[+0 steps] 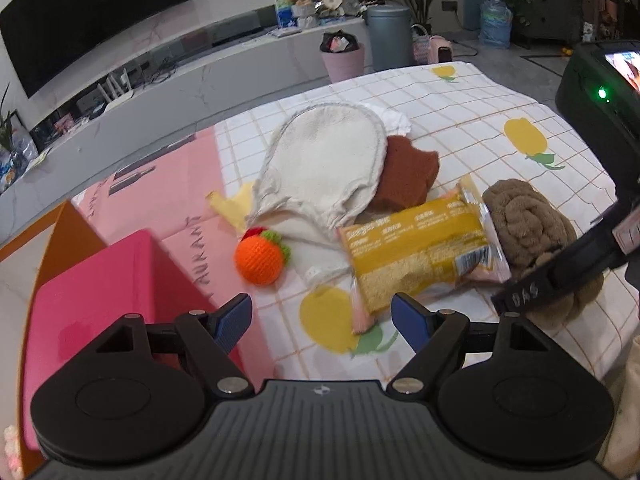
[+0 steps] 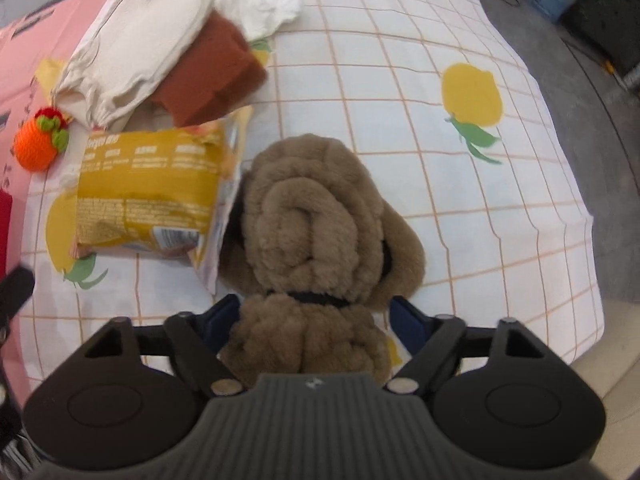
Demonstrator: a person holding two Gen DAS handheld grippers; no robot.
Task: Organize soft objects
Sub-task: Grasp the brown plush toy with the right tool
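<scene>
On the bench (image 2: 500, 240): R gripper (image 2: 316, 320) around the plush (image 2: 320, 216), L gripper (image 1: 322, 322) wide w/ nothing in it.

Landmark = snack pack (image 2: 148, 188). Brown plush roll lies just right of pack, touching its edge; its near end sits between R fingers, which flank it on both sides, but can't tell if they press it. Behind pack: rust sponge (image 2: 212, 76), partly under cream pouch (image 2: 136, 48), w/ white cloth (image 2: 260, 4) further back. Left of pack: orange knit ball (image 2: 36, 148), near pouch neck. L gripper hovers just in front of pack's near corner, apart from it; red box (image 1: 96, 304) well left of pack, beside L gripper.
</scene>
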